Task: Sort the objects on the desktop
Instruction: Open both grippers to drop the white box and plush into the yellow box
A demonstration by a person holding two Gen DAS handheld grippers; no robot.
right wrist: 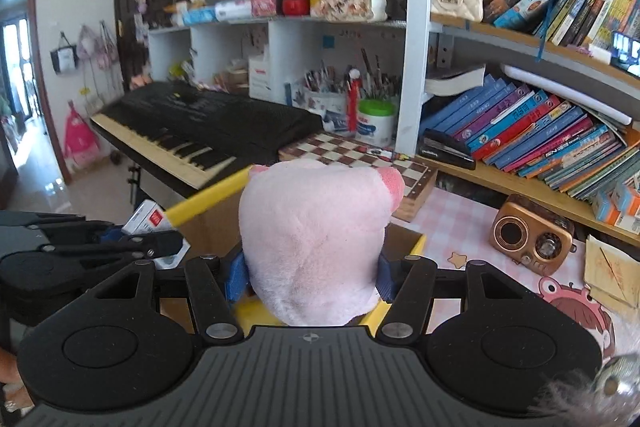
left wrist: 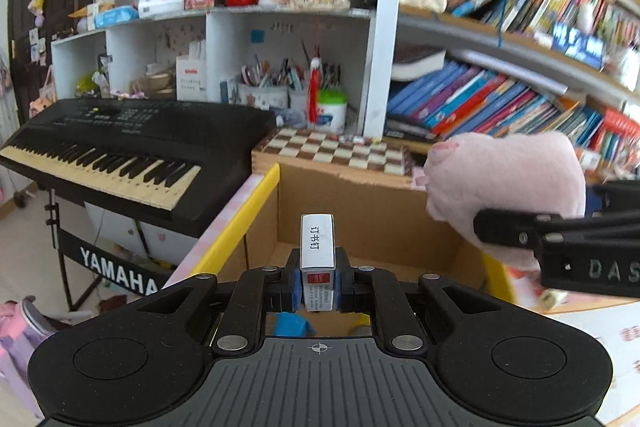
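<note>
While each tool pinches its load, staple box (left wrist: 317,259) left, plush pig (right wrist: 316,243) right, lower both well inside the cardboard box (left wrist: 360,211) before letting go.

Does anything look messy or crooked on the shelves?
Yes. The books on the lower right shelf lean over in a slanted pile instead of standing straight. One thick book lies flat on top of them.

The small box (left wrist: 317,259) clamped in the left hand-held gripper (left wrist: 317,287) carries the Chinese characters 订书钉 on its upper face; the small print on its red-and-white end is too fine to read. White letters "YAMAHA" run along the keyboard stand's strap (left wrist: 118,269). The right hand-held gripper (left wrist: 516,227) shows "DAS" at the frame's edge.
</note>
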